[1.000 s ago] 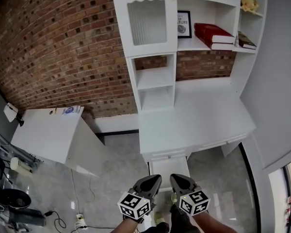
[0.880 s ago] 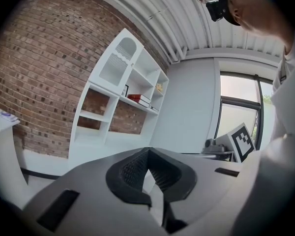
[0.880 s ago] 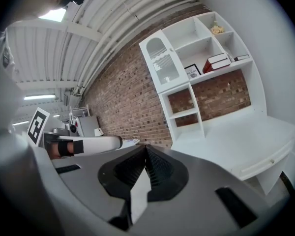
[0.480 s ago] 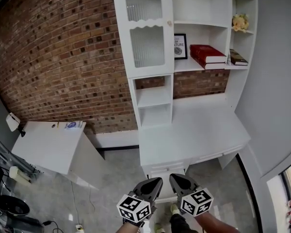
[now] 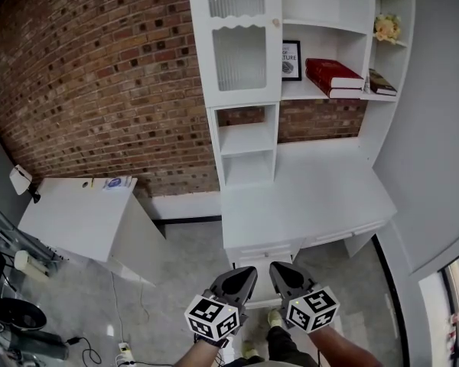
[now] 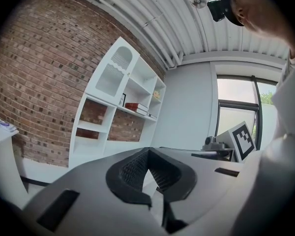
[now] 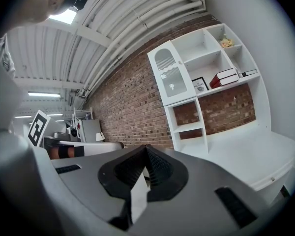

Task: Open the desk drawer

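Note:
The white desk (image 5: 306,197) stands against the brick wall, and its drawer fronts (image 5: 265,249) run under its front edge, all looking flush. My two grippers hang side by side at the bottom of the head view, short of the desk's front and touching nothing. The left gripper (image 5: 243,275) points level at the desk with its jaws together and nothing between them; its own view shows the tips (image 6: 148,150) meeting. The right gripper (image 5: 281,272) is also shut and empty, its tips (image 7: 146,147) closed. The desk edge with a small knob (image 7: 272,179) shows at the right of the right gripper view.
A white hutch (image 5: 249,140) with open shelves, a glass door (image 5: 239,56), red books (image 5: 333,75), a framed picture (image 5: 291,60) and flowers (image 5: 387,27) sits on the desk. A second white table (image 5: 76,216) stands at the left. Cables and a power strip (image 5: 124,352) lie on the floor.
Both grippers have come up together, still side by side and shut. The head view has shifted, so the desk sits a little farther from them than before.

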Motion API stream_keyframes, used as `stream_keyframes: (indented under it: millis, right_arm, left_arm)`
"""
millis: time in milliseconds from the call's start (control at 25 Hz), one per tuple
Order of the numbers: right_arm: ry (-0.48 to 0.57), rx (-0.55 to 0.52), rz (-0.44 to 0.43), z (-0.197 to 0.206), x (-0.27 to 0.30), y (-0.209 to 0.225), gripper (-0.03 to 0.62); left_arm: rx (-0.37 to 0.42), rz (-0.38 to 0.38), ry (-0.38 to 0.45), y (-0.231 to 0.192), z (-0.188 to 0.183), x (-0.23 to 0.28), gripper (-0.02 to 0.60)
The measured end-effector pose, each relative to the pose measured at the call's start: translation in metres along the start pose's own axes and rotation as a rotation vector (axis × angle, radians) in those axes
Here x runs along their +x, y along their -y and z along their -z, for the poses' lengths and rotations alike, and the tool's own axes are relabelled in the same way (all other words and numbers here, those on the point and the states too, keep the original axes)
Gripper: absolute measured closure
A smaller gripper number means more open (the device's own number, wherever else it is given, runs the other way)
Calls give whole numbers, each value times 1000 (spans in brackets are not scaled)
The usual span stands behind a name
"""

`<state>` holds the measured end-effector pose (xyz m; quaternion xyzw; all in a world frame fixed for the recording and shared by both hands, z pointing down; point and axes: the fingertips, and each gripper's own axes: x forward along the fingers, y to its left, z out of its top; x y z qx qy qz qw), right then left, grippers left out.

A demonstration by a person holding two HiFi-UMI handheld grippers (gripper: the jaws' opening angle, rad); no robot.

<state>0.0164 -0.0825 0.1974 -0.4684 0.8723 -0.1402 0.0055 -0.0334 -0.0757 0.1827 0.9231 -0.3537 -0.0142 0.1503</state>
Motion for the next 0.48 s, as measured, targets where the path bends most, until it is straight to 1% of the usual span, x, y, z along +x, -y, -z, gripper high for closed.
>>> stream_keyframes:
  millis: [480]
  right_arm:
    - [-7,0,5,6,5,-3,577]
  left_arm:
    - [1,-13,1,-8,2,-3,569]
